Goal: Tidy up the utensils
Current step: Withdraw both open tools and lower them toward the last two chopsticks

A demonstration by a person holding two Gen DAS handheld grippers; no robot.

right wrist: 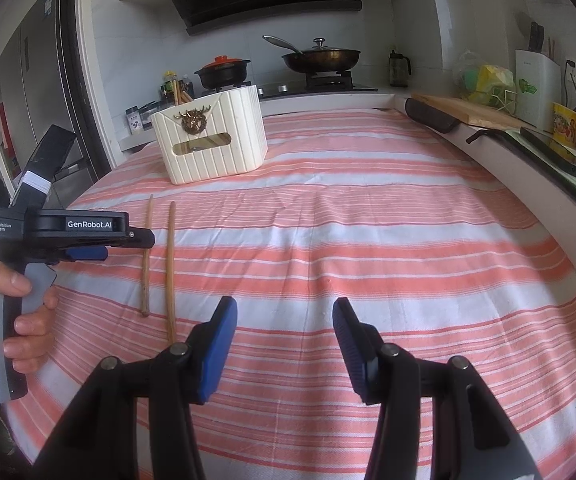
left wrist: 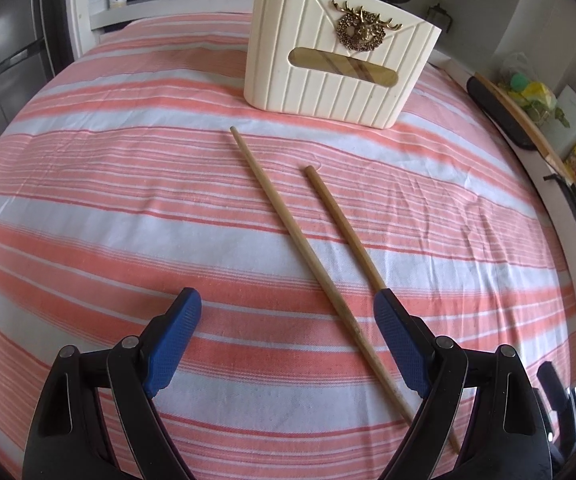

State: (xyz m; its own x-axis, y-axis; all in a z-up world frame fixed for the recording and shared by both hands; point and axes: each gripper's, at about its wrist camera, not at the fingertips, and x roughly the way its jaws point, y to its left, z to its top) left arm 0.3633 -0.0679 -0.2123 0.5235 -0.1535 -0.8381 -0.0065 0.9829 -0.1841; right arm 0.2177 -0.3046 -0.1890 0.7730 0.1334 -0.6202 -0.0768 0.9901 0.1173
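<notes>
Two wooden chopsticks lie loose on the striped cloth: one (left wrist: 288, 224) between my left gripper's fingers, the other (left wrist: 344, 228) running under the right finger. Both also show in the right wrist view, the left one (right wrist: 146, 256) and the right one (right wrist: 171, 264). A cream ribbed utensil holder (left wrist: 340, 56) with a gold deer ornament stands beyond them, with chopsticks inside; it shows in the right wrist view too (right wrist: 211, 140). My left gripper (left wrist: 288, 312) is open and empty just above the cloth. My right gripper (right wrist: 285, 320) is open and empty, to the right of the chopsticks.
The table has a pink and white striped cloth (right wrist: 368, 240). A counter runs behind with a stove, a lidded pan (right wrist: 320, 58) and a black pot (right wrist: 221, 72). A cutting board (right wrist: 468, 110) and a black tray lie along the right edge. A fridge stands at left.
</notes>
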